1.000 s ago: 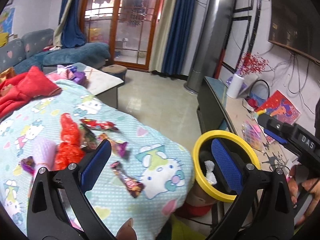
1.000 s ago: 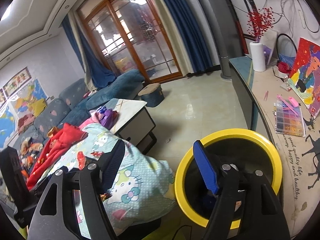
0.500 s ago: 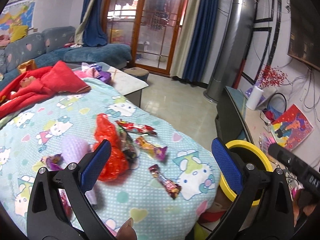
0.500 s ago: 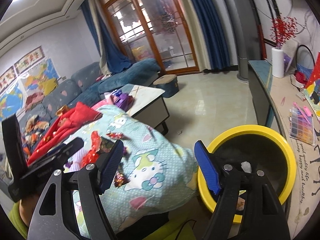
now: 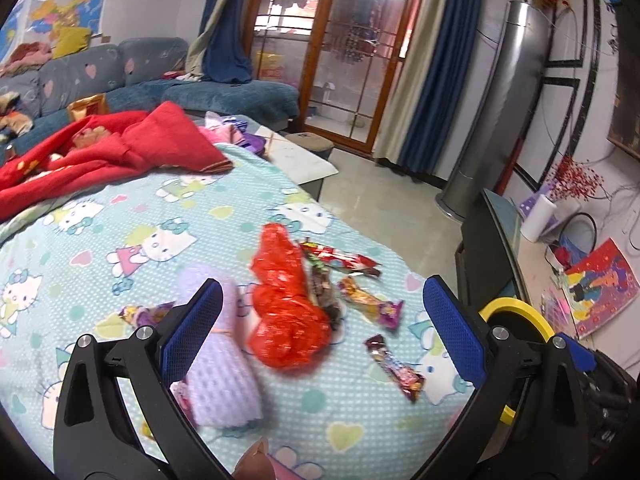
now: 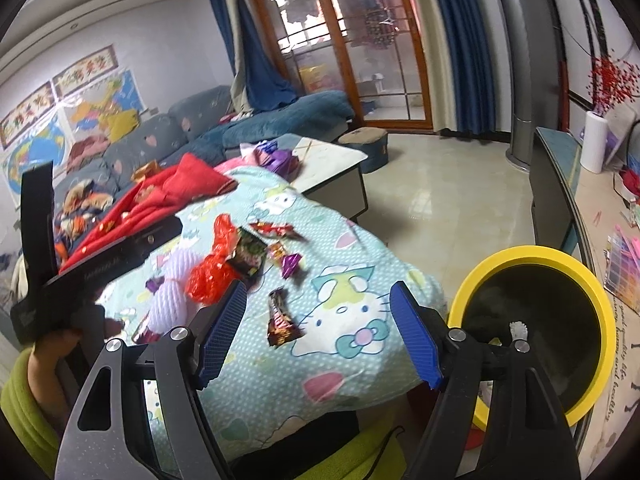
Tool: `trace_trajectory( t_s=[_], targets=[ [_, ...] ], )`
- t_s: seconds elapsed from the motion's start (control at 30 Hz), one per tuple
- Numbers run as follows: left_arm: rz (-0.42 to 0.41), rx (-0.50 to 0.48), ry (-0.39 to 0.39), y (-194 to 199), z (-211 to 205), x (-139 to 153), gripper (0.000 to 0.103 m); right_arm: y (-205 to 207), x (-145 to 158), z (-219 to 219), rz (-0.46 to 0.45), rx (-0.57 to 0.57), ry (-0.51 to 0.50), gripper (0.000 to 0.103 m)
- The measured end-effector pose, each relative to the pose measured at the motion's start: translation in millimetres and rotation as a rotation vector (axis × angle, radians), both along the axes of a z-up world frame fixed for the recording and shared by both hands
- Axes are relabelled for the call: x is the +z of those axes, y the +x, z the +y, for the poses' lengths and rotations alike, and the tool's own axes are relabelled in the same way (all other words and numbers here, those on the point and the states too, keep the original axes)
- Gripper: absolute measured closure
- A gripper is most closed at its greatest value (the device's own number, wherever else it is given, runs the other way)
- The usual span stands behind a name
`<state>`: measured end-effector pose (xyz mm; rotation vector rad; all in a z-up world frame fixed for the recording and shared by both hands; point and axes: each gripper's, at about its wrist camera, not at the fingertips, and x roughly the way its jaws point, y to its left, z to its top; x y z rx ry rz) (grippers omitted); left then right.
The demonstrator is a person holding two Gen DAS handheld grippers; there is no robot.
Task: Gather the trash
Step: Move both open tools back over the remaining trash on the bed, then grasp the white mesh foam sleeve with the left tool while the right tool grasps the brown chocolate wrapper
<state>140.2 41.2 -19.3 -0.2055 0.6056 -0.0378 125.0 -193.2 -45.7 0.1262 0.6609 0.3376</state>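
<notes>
the left gripper [image 5: 320, 328] hangs over the cartoon-cat blanket [image 5: 120, 248] with its blue pads spread wide and nothing pinched between them; beyond the gap lies the trash. a crumpled red plastic bag [image 5: 286, 304] sits in the middle of the pile, with a pale lilac foam net sleeve [image 5: 218, 364] just beside it on the left, partly behind the left pad. a red wrapper [image 5: 344, 260] lies at the far side of the bag, a gold and purple candy wrapper [image 5: 372, 302] to its right, and a dark wrapper [image 5: 394, 362] nearest the blanket's edge. a small purple wrapper [image 5: 138, 314] lies apart on the left. a green-printed packet [image 6: 248, 256] is tucked against the bag, seen clearly only from the right wrist view.

the right gripper [image 6: 320, 332] is also wide open and empty, its jaws framing the dark wrapper and the edge of the blanket. to its right, off the blanket and lower down, stands the yellow-rimmed bin [image 6: 532, 256], with a bit of white trash [image 6: 518, 330] inside it. a hand [image 6: 60, 344] in a green sleeve [image 6: 20, 404] holds the other tool at the left of that view. a red cloth [image 5: 100, 152] is heaped on the far part of the blanket
</notes>
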Motion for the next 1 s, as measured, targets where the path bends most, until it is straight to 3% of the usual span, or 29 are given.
trace_trajectory(
  t_s=[0.37,0.5,0.87,1.0],
  targets=[
    [0.048,0.072,-0.050,7.5,46.8,-16.4,0.011,15.8,-23.3,35.3,0.064,0.056,-0.060,0.031],
    [0.088,0.085,-0.104,11.6,66.2,-26.6,0.011,24.8,-34.0,47.4,0.092,0.077,-0.076,0.031],
    [0.173,0.044,-0.197,20.6,82.3,-50.9,0.040,56.2,-70.0,70.9,0.184,0.106,-0.142,0.032],
    [0.194,0.022,-0.192,23.0,77.1,-55.6,0.046,65.0,-84.2,76.1,0.224,0.125,-0.152,0.043]
  ],
)
